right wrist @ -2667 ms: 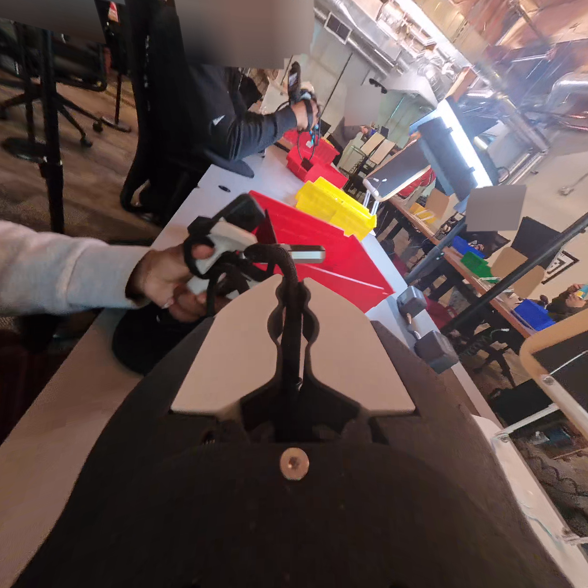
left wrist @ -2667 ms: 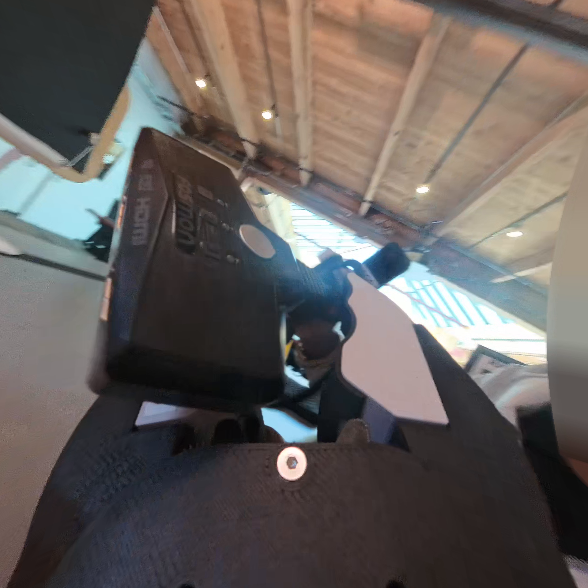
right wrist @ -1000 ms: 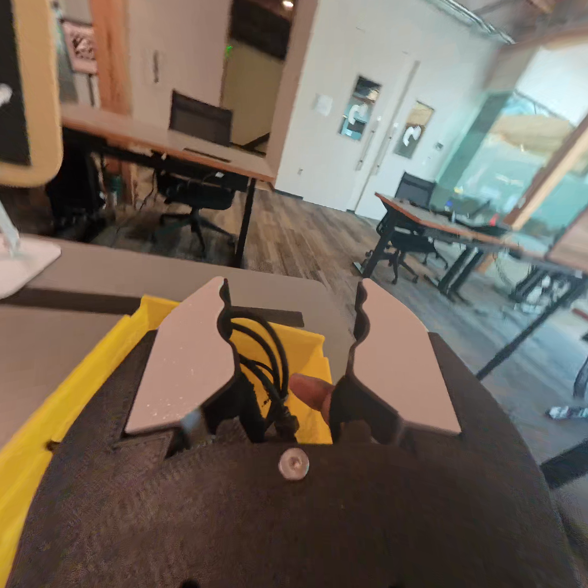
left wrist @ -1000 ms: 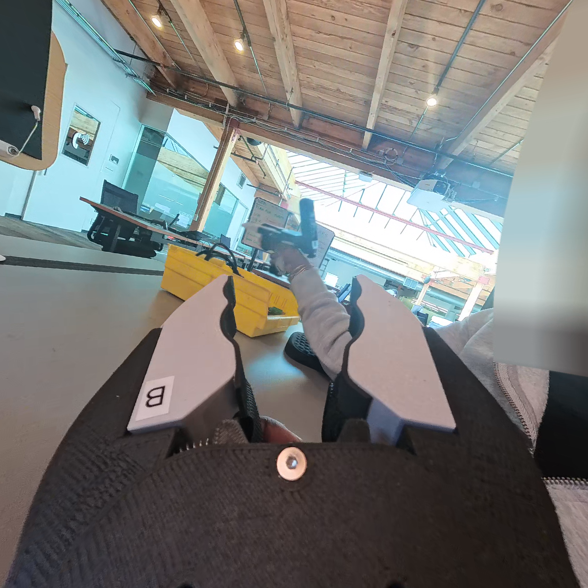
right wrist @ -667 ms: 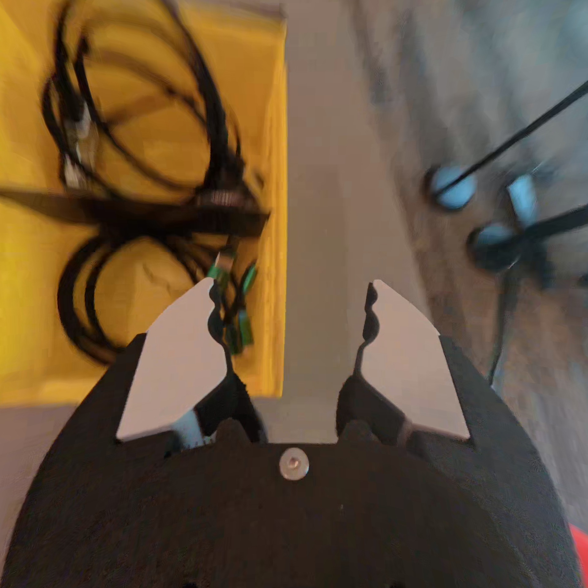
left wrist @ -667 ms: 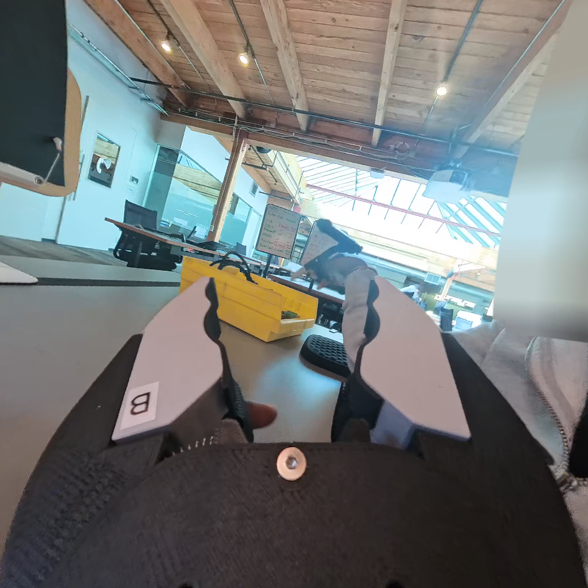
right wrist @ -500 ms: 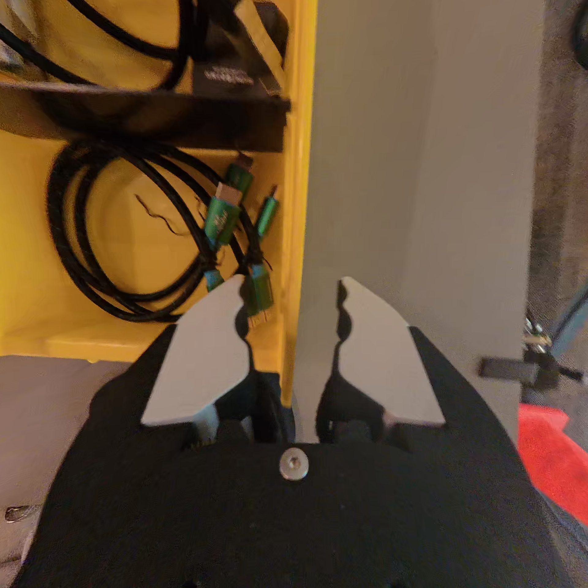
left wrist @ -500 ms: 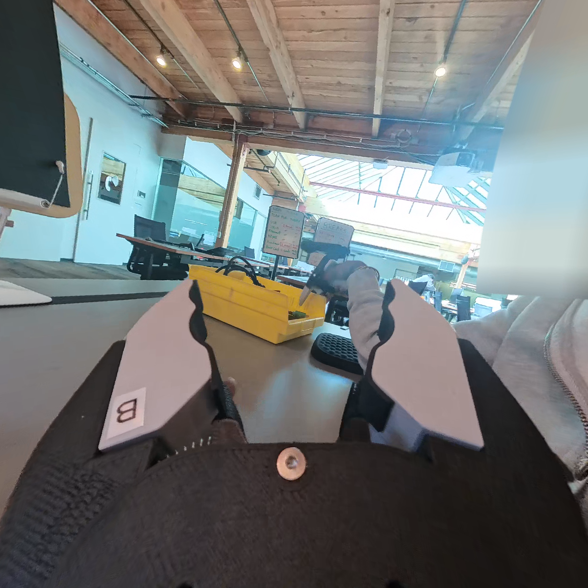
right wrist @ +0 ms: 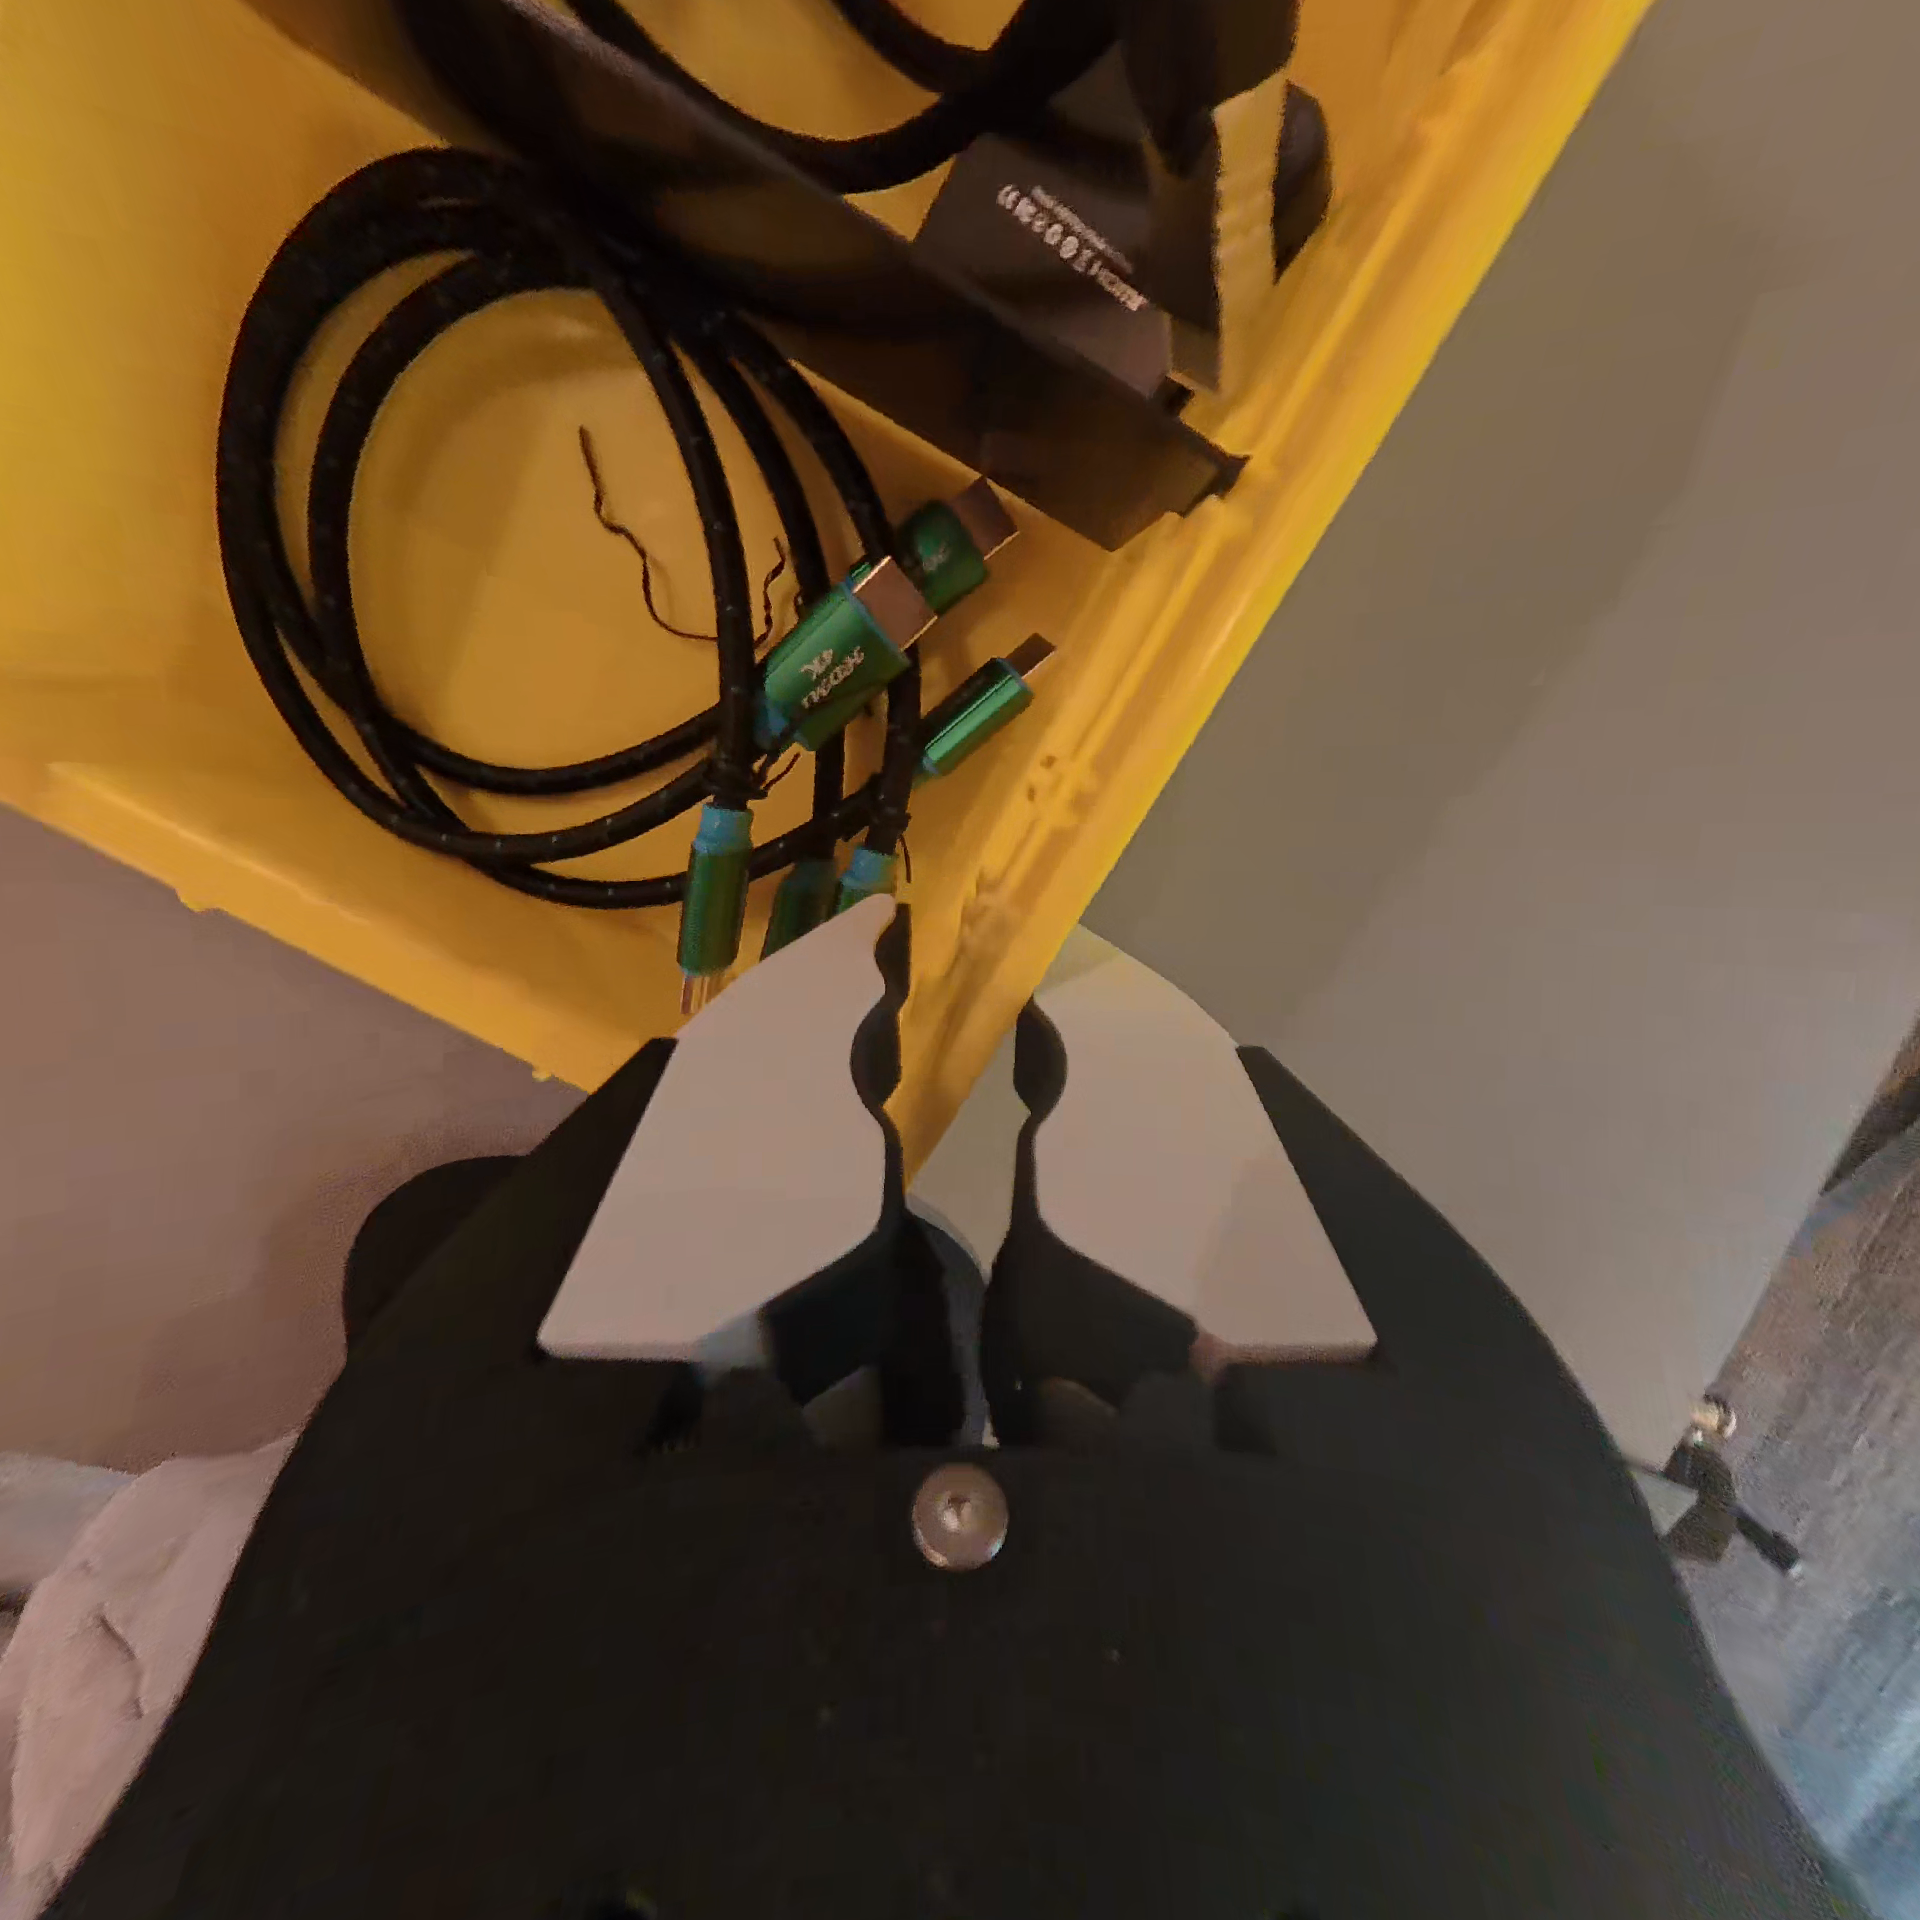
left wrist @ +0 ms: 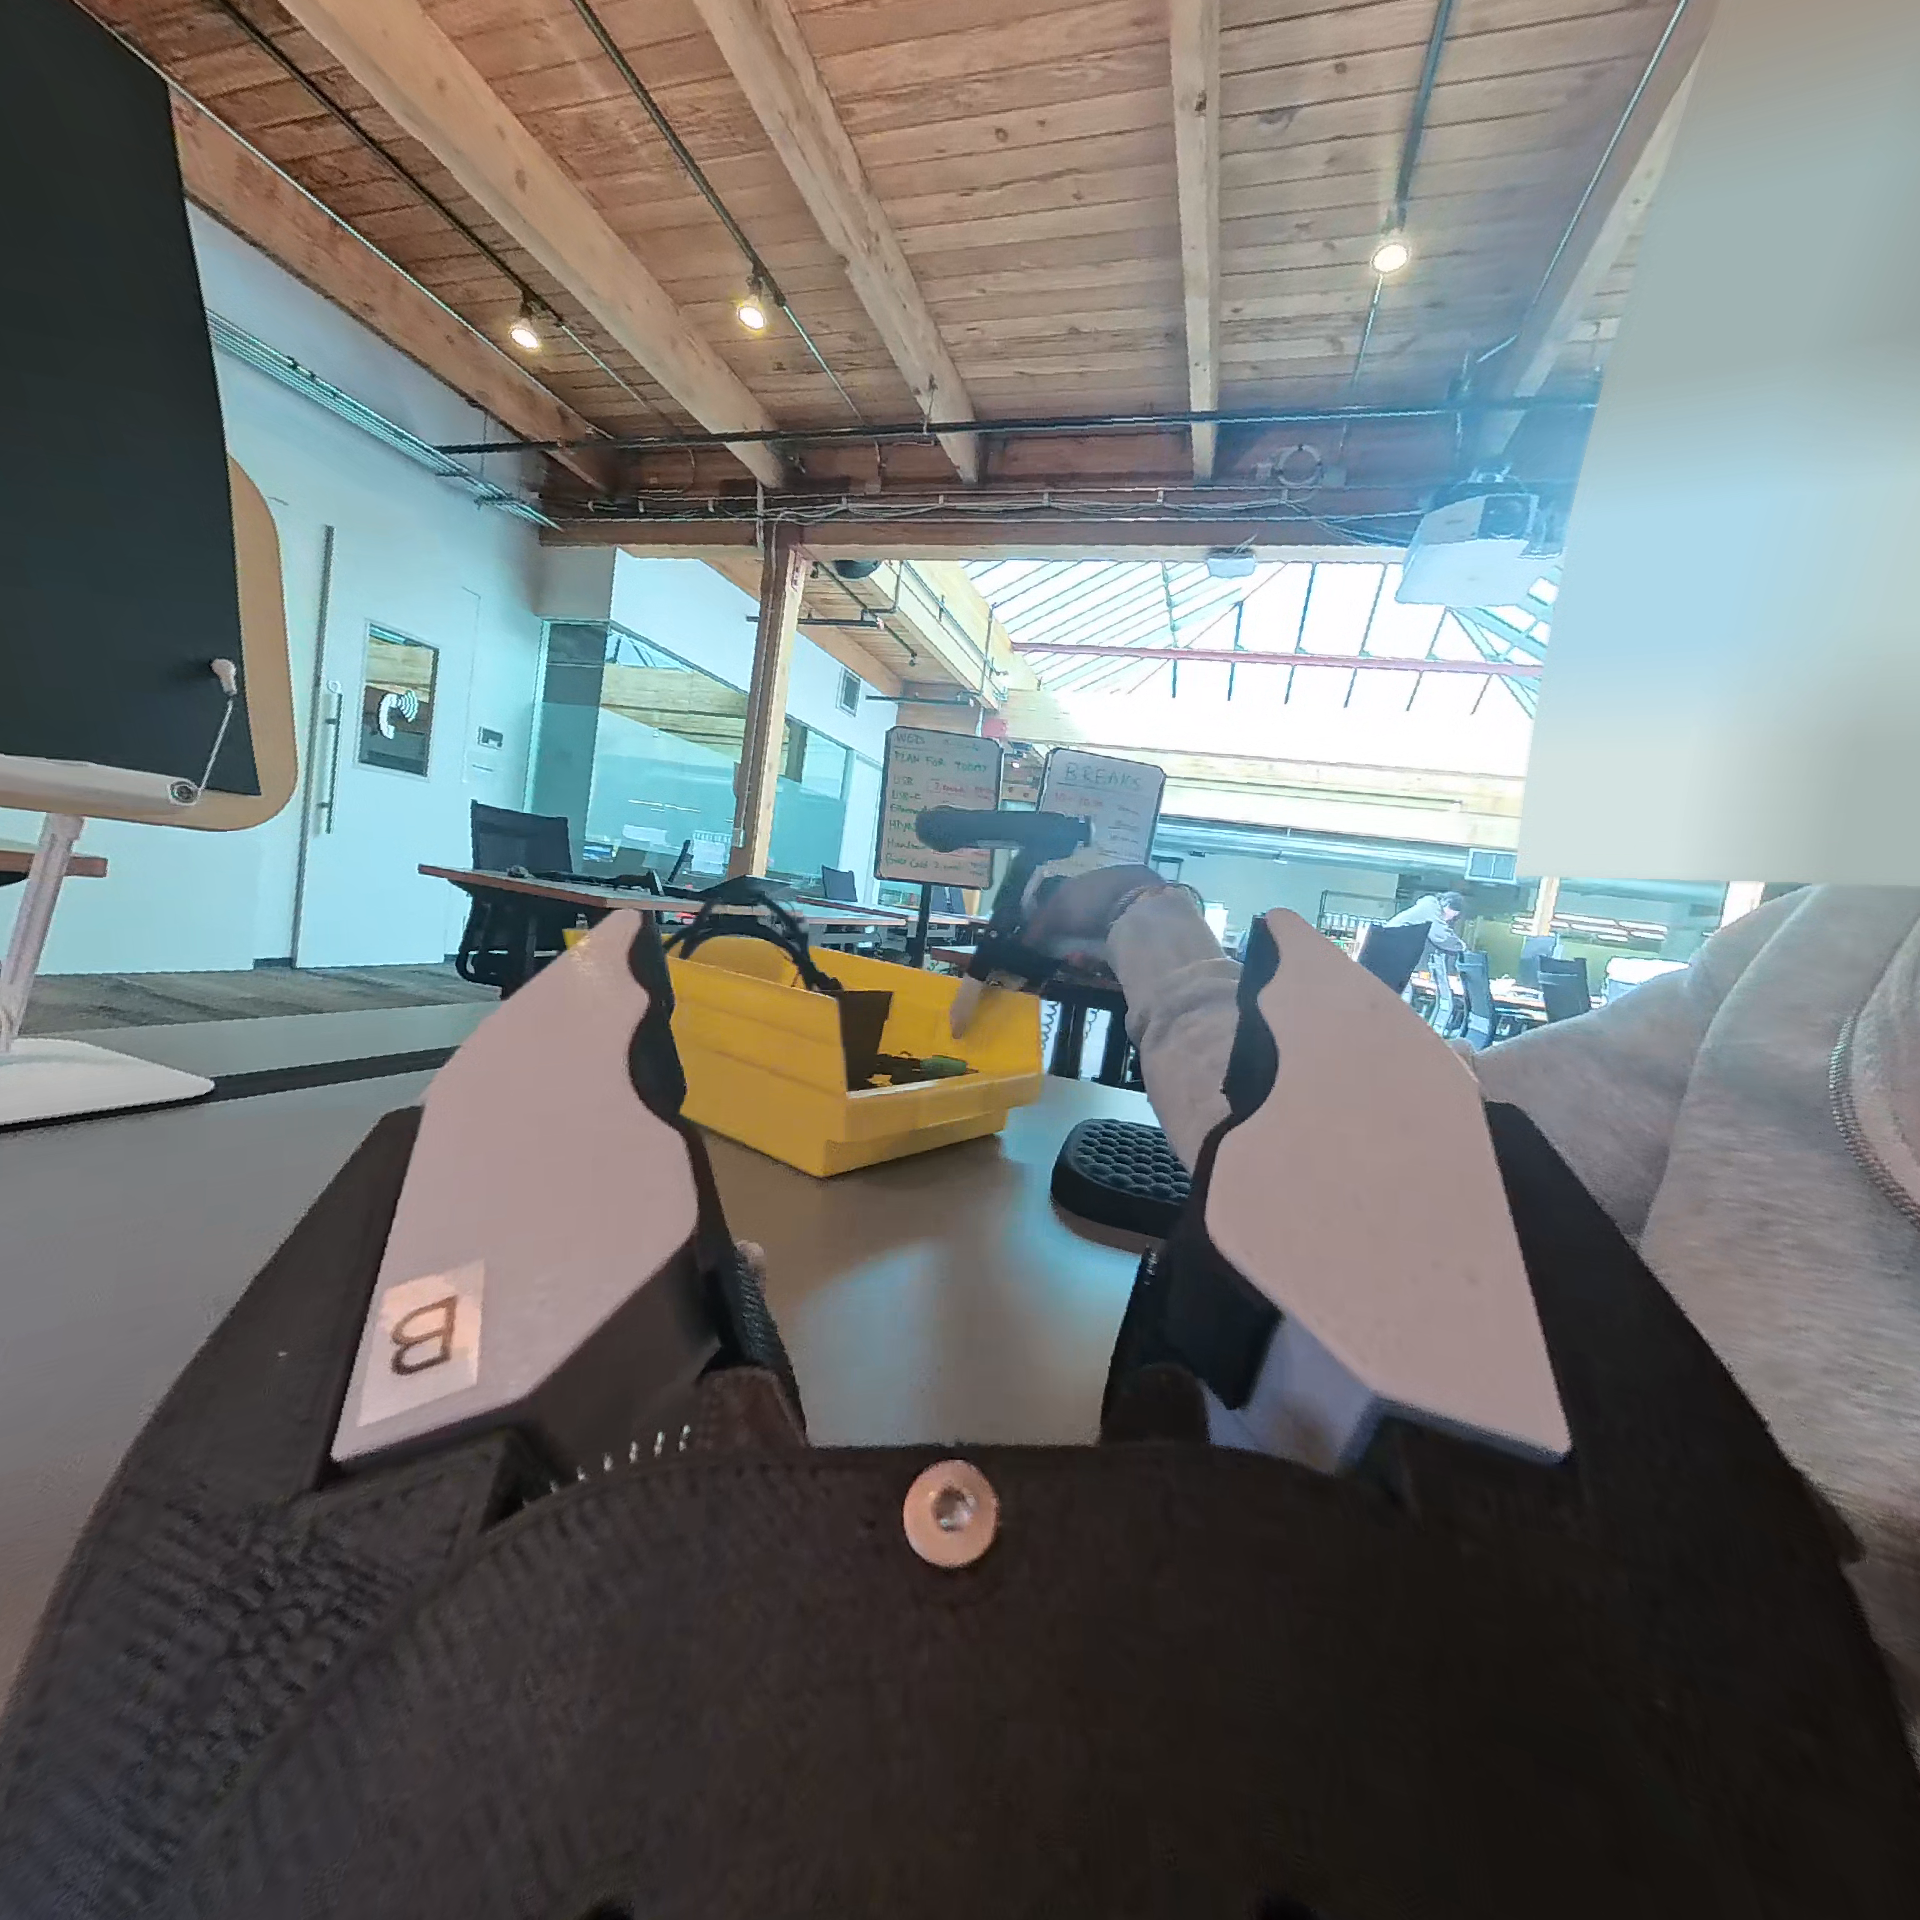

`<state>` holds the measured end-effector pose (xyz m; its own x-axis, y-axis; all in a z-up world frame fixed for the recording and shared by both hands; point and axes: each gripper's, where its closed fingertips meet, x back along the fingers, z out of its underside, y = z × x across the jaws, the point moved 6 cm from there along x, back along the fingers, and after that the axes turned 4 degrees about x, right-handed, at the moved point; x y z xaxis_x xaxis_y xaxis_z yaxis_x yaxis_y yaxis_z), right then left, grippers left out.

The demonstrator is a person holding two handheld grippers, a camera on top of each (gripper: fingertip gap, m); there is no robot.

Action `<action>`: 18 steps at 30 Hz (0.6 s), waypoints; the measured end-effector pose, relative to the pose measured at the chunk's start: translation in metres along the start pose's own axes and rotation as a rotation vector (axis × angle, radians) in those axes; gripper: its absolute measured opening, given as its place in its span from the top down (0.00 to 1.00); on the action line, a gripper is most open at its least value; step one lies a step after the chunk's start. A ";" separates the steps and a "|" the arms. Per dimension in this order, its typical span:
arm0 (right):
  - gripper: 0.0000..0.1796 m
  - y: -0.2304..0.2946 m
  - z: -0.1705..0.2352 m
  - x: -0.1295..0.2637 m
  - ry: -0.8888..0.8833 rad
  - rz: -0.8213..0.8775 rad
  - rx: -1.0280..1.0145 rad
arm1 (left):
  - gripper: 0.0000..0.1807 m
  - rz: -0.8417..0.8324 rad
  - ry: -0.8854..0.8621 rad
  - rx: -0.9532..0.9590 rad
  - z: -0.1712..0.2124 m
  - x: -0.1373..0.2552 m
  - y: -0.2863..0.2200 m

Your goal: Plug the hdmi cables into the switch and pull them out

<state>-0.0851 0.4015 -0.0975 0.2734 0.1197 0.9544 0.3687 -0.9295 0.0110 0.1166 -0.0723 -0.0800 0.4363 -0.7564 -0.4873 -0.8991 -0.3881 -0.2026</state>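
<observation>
The yellow bin (right wrist: 1226, 644) holds black braided HDMI cables with green plugs (right wrist: 842, 665) and the black switch (right wrist: 1049, 270) behind a black divider. My right gripper (right wrist: 971, 951) points down at the bin's near corner. Its jaws are closed to a narrow gap with the bin's side wall between them, one finger inside the bin. In the left wrist view the bin (left wrist: 790, 1060) sits ahead on the grey table, with the right gripper (left wrist: 982, 987) dipping into its right end. My left gripper (left wrist: 956, 997) is open and empty, low over the table.
A black honeycomb pad (left wrist: 1127, 1164) lies right of the bin. A grey sleeve (left wrist: 1174, 997) reaches over it to the bin. A white stand base (left wrist: 94, 1081) sits at the far left of the table (left wrist: 208, 1195). Desks and office chairs stand behind.
The left gripper no longer holds the switch and the right no longer holds a cable. The right gripper swung down over the bin and narrowed its jaws around the wall. The left jaws opened wider.
</observation>
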 end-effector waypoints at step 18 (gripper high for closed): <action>0.87 0.184 -0.115 -0.039 0.018 -0.105 0.494 | 0.45 0.028 0.009 -0.058 0.001 -0.001 -0.007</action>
<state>-0.1296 0.1856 -0.0985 0.1985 0.1939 0.9607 0.7710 -0.6361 -0.0309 0.1218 -0.0680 -0.0788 0.4117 -0.7720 -0.4842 -0.9074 -0.3964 -0.1395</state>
